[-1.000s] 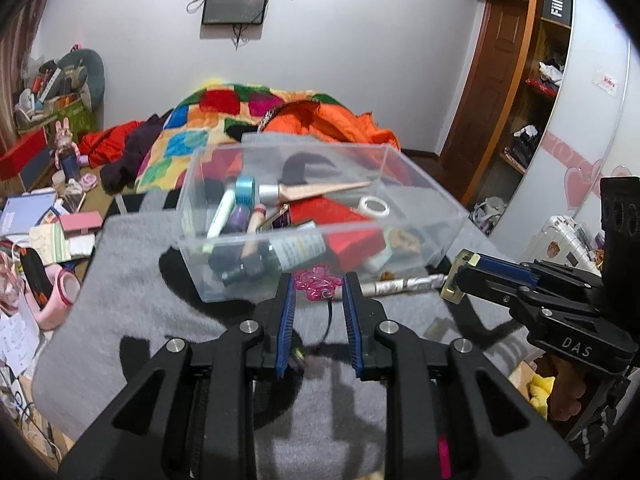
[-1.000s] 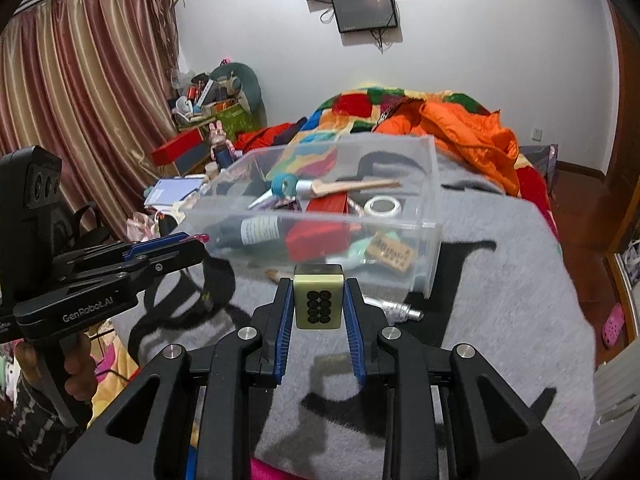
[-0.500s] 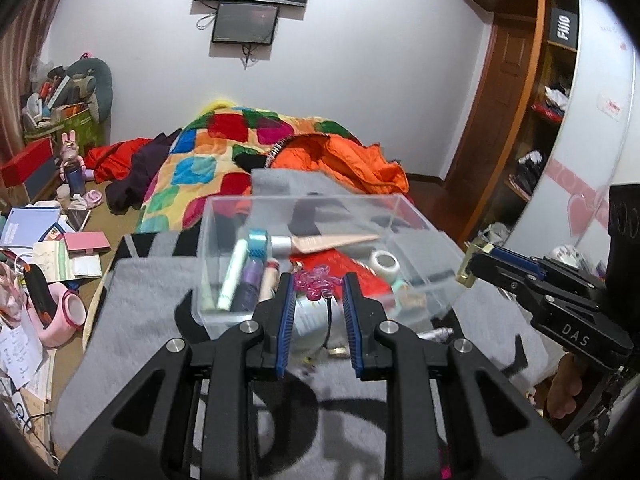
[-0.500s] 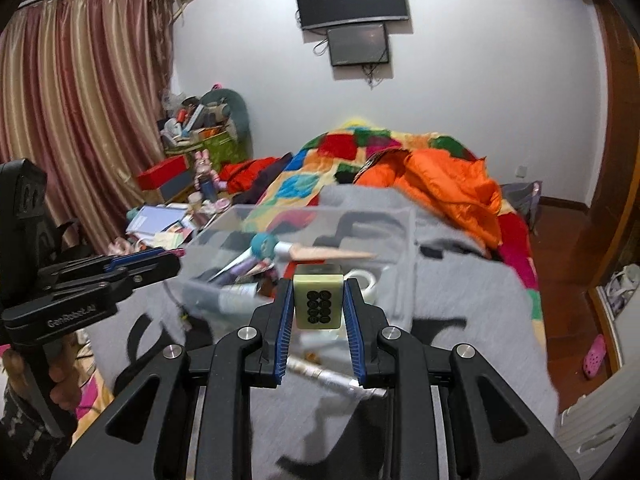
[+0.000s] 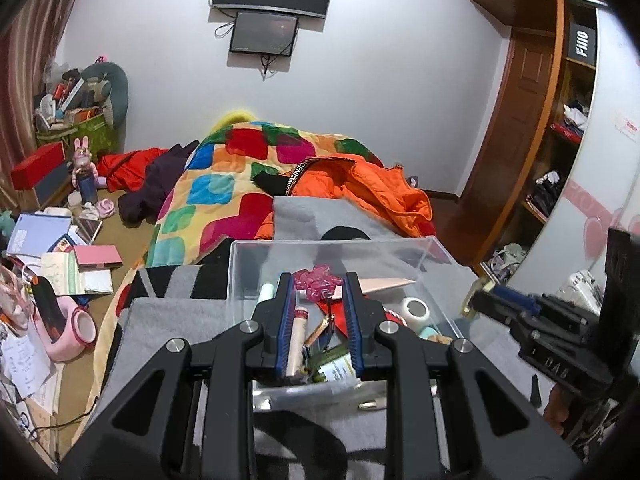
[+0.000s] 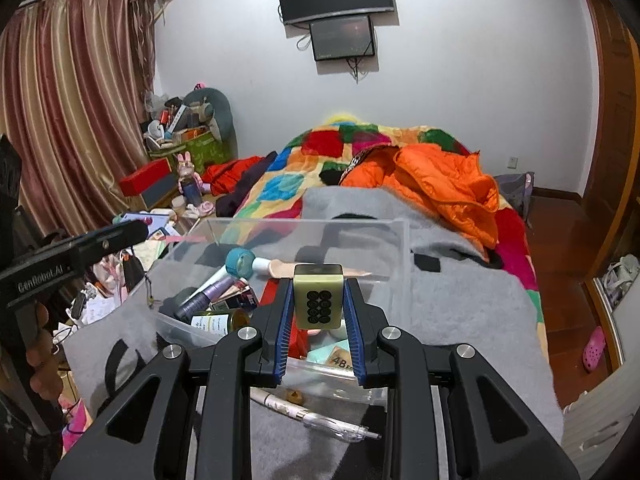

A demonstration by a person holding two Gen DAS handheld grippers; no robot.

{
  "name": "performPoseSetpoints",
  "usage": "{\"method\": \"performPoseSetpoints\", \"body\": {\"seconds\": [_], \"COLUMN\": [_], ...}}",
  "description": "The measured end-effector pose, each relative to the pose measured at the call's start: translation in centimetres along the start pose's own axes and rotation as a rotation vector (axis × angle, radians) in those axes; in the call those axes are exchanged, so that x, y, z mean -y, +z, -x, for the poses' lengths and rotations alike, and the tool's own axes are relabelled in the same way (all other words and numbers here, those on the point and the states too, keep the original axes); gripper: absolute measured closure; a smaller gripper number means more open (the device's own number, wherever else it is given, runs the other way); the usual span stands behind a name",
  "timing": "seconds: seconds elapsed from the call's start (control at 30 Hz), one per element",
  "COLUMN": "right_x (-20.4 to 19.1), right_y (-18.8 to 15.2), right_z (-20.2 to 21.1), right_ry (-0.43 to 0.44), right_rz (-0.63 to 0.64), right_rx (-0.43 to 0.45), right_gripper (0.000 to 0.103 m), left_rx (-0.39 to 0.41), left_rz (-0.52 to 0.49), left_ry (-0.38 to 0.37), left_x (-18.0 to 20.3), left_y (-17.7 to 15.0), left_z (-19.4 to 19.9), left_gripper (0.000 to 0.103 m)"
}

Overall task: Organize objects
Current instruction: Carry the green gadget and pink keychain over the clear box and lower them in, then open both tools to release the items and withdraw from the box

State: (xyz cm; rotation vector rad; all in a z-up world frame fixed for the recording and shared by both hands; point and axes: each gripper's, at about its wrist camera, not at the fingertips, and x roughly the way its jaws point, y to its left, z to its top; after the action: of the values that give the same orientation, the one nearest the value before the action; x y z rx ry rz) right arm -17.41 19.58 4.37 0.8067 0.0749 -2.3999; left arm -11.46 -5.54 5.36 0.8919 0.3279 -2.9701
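A clear plastic box (image 5: 332, 243) holding tubes, a bottle and a tape roll (image 5: 416, 308) sits on a grey blanket (image 5: 168, 320). My left gripper (image 5: 319, 292) hangs over the box's near half, shut on a pink flower-shaped charm (image 5: 320, 278) with a thin cord dangling from it. My right gripper (image 6: 318, 286) is shut on a pale mahjong tile (image 6: 318, 300) marked with black circles, above the box's (image 6: 312, 222) near edge. Each gripper shows in the other's view: the right gripper (image 5: 480, 298) at the right, the left gripper (image 6: 134, 232) at the left.
A pen (image 6: 316, 416) and a small brown bit lie on the blanket (image 6: 460, 304) in front of the box. Behind are an orange jacket (image 6: 444, 184) and a patchwork quilt (image 5: 224, 184). Books and clutter (image 5: 64, 256) cover the floor at left; a wardrobe (image 5: 560, 140) stands right.
Both grippers have risen and moved forward, from in front of the box's near wall to above it. The charm and the tile stay gripped.
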Motion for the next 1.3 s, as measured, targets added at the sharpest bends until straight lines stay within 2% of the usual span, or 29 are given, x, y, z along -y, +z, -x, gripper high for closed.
{"method": "performPoseSetpoints", "body": {"seconds": [0.17,0.43,0.67,0.7,0.77,0.83,0.97,1.0,1.17,1.3], "right_x": [-0.1,-0.6,-1.1,-1.1,-1.1,-1.0,-0.8,-0.7,1.1,3.0], "right_y": [-0.4,-1.4,-1.9,-1.9,-1.9,-2.0,-2.5,-2.7,-4.4,-6.4], "right_z": [-1.9,-3.5,-3.6,-3.5,-3.2,-2.5,-0.5,0.0,2.1,2.0], "right_ry": [0.004,0.013,0.009,0.006,0.004,-0.002,-0.043,-0.052,-0.078,-0.087], "right_rz": [0.003,0.025,0.045,0.046,0.044,0.046,0.091,0.098,0.090,0.048], "right_rx": [-0.041,-0.094,-0.101,-0.102,-0.102,-0.088,-0.047,-0.041,-0.048,-0.105], "right_gripper": [0.081,0.081,0.079,0.078,0.065,0.058,0.052,0.051,0.044,0.044], "left_rx": [-0.043,-0.137,-0.152,-0.154,-0.156,-0.147,-0.120,-0.113,-0.105,-0.117], "left_rz": [-0.005,-0.014,-0.017,-0.017,-0.019,-0.024,-0.045,-0.045,-0.040,-0.048], "left_ry": [0.011,0.010,0.005,0.003,0.000,0.002,0.028,0.030,0.011,0.001], "left_x": [-0.2,-0.5,-0.5,-0.4,-0.3,-0.2,0.2,0.2,0.3,0.7], "left_y": [-0.5,-3.2,-3.8,-3.9,-4.0,-4.1,-4.4,-4.5,-5.2,-6.3], "left_z": [-2.2,-5.0,-5.0,-4.9,-4.5,-4.0,-2.3,-2.0,-0.3,0.4], "left_gripper": [0.080,0.080,0.079,0.076,0.070,0.063,0.037,0.035,0.034,0.034]}}
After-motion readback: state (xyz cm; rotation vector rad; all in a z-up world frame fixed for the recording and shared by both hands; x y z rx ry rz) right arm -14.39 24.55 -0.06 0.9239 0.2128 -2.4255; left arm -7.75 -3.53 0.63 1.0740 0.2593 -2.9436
